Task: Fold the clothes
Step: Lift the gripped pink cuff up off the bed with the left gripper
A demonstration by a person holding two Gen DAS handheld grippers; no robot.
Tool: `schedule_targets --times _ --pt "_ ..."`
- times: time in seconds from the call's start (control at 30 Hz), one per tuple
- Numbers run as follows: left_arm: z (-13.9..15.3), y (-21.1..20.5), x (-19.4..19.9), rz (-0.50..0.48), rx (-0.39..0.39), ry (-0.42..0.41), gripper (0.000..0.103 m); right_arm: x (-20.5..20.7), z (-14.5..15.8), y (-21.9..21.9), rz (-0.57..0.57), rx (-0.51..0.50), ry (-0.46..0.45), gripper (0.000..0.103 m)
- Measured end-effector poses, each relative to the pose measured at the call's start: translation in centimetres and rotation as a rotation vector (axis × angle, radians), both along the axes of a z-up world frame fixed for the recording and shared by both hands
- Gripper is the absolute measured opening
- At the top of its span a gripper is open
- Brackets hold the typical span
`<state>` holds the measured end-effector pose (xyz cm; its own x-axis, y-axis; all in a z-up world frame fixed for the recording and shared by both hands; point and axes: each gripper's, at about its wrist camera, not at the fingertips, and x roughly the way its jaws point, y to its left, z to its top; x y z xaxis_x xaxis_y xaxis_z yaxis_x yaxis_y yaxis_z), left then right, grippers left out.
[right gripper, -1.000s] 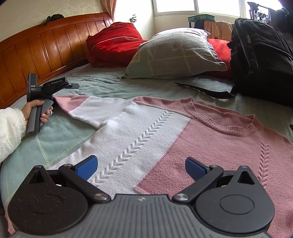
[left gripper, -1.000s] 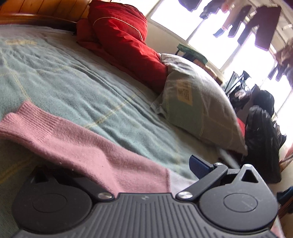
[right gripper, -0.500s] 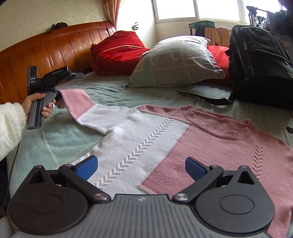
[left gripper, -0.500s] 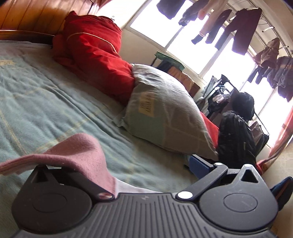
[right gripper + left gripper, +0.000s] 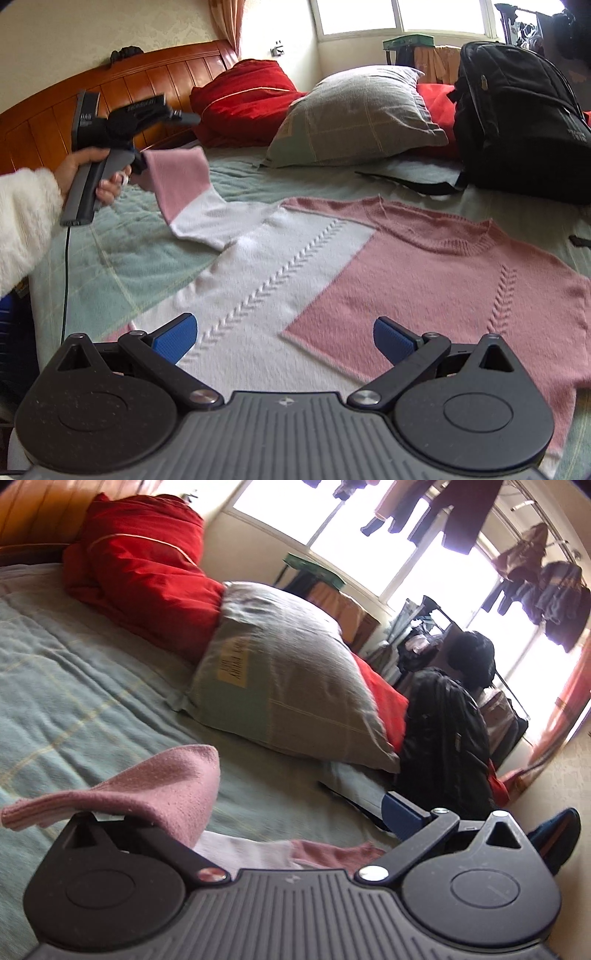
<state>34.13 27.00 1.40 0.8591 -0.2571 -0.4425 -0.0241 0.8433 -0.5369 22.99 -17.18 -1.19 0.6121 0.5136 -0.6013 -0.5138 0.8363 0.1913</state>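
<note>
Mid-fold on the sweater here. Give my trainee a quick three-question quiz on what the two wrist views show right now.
1. True or false: the right gripper is clamped on the sweater.
2. Which part of the sweater hangs from the left gripper? A) neckline B) sleeve cuff C) bottom hem
3. Fill in: the black backpack sits on the bed beside the grey ____.

Key
1. False: its blue pads stand wide apart above the sweater's front, holding nothing.
2. B: the pink cuff is lifted off the green blanket while the body lies flat.
3. Pillow.
</note>
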Motion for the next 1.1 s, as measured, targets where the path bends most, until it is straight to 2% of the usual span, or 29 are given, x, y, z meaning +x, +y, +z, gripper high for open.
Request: schedule_targets --times 0.17,0.53,0.83,1.1 --pt "1.1 -2.8 0.5 -0.038 0.019 0.023 0.102 -0.9 -0.3 -1.5 -0.003 0.011 0.013 0.103" --pt "3.8 -9.1 1.4 -0.108 0.04 0.011 0.102 -2.0 -0.8 -4.4 -0.019 0.05 0.036 0.103" --pt "4.6 -12.7 2.1 -0.136 0.048 0.027 0.102 -2.6 -0.9 -5.9 -0.02 0.087 0.049 0.103" --pt "5.1 -15.3 3.3 -0.149 0.043 0.042 0.102 -3.4 -1.1 -6.1 -0.003 0.08 0.06 0.103"
